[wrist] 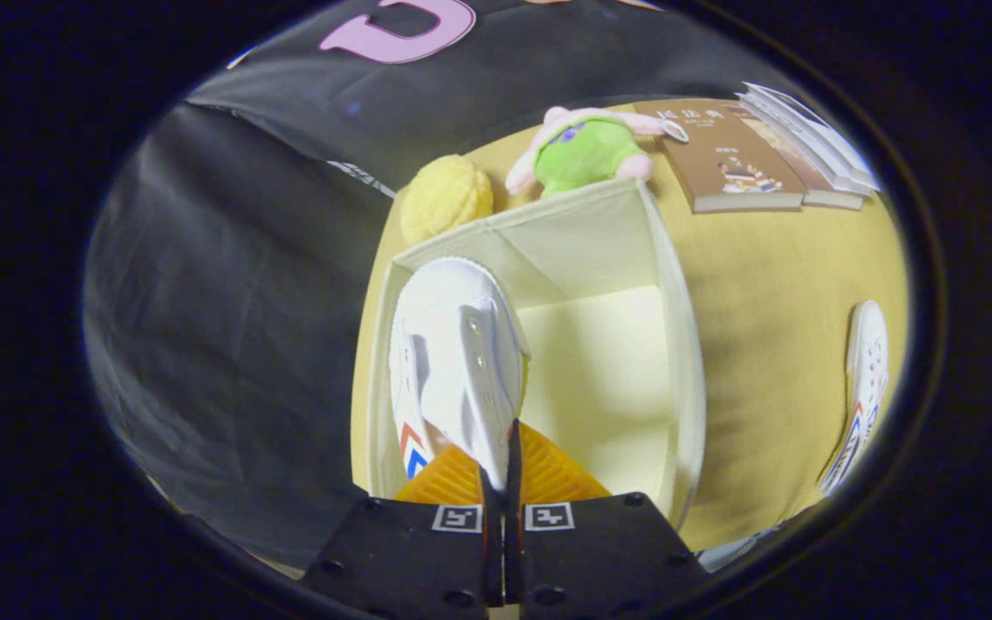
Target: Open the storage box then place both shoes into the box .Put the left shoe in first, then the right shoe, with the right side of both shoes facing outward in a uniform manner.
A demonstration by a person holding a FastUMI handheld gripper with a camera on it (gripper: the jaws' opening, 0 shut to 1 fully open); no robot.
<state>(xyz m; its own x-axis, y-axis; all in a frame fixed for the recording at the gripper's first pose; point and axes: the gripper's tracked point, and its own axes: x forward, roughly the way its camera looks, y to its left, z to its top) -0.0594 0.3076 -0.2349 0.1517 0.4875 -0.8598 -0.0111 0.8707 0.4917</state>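
Orange fingers [539, 469] of the gripper [503, 461] pinch nearly closed on the white shoe [453, 353], hanging inside the open storage box [685, 362] against its left wall, heel partly hidden. Roomy bare floor lies to its right. Second shoe [864, 387] waits on the table [771, 327], half cut off.

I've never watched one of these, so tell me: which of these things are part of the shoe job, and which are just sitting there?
Part of the job:
- gripper, fingers pinched on the white shoe, over the box
- open storage box
- second white shoe, lying on the table

Just lying about:
- green plush toy
- yellow ball
- books
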